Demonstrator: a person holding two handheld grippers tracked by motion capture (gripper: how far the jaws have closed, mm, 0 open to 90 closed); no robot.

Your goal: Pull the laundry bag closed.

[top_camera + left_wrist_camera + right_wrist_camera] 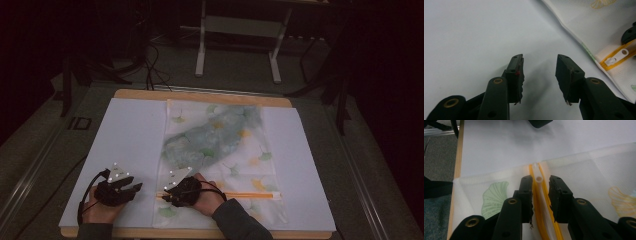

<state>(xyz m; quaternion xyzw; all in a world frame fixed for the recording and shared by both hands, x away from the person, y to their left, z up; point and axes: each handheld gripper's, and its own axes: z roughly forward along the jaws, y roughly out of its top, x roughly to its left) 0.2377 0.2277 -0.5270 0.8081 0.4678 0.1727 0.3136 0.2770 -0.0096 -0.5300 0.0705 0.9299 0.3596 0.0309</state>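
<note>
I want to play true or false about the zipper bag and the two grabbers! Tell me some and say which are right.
1. The bag has leaf pictures on it. True.
2. The zipper is blue. False: it is orange-yellow.
3. The right gripper has the white zipper pull between its jaws. True.
4. The left gripper holds the bag. False: its open jaws hold nothing, above the white sheet beside the bag.
5. The bag lies on the floor. False: it lies on the table.
</note>
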